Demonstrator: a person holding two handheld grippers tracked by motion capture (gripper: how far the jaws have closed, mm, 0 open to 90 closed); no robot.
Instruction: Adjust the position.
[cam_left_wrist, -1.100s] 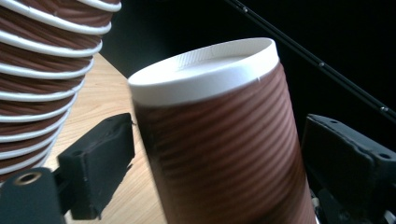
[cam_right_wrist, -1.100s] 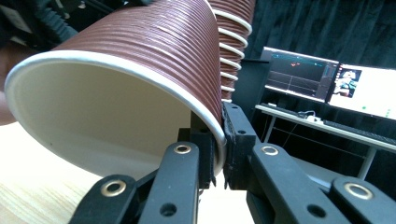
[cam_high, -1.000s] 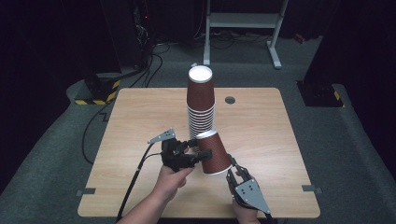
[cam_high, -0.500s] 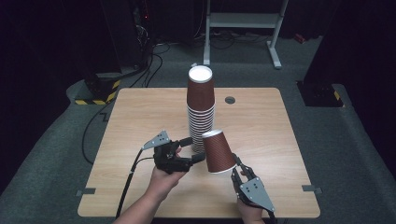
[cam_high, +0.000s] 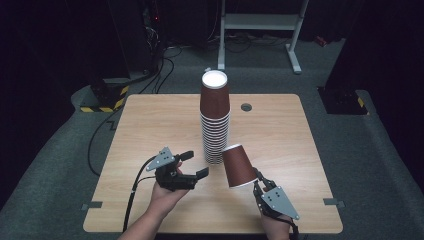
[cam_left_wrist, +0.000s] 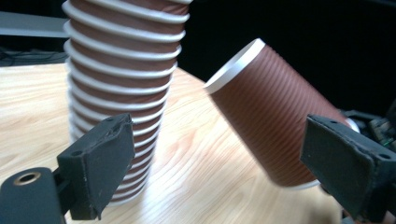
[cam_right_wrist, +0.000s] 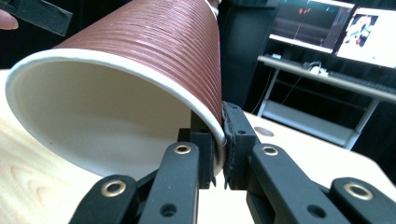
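Black left hand-held gripper (cam_high: 191, 164) sat empty, jaws just narrowing, beside tall stack of ribbed brown paper cups (cam_high: 215, 120) on wooden worktop (cam_high: 150, 125). Right hand-held gripper (cam_high: 258, 181) pinched tilted brown cup (cam_high: 238, 165) by rim; level it before restacking.

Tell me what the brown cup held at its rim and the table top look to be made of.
Brown cup: likely paper, matte, with fine ribbed outer wall, plain white inside and rolled white rim. Table top: light wood-grain surface, smooth with a slight sheen; whether solid wood or laminate cannot be told.
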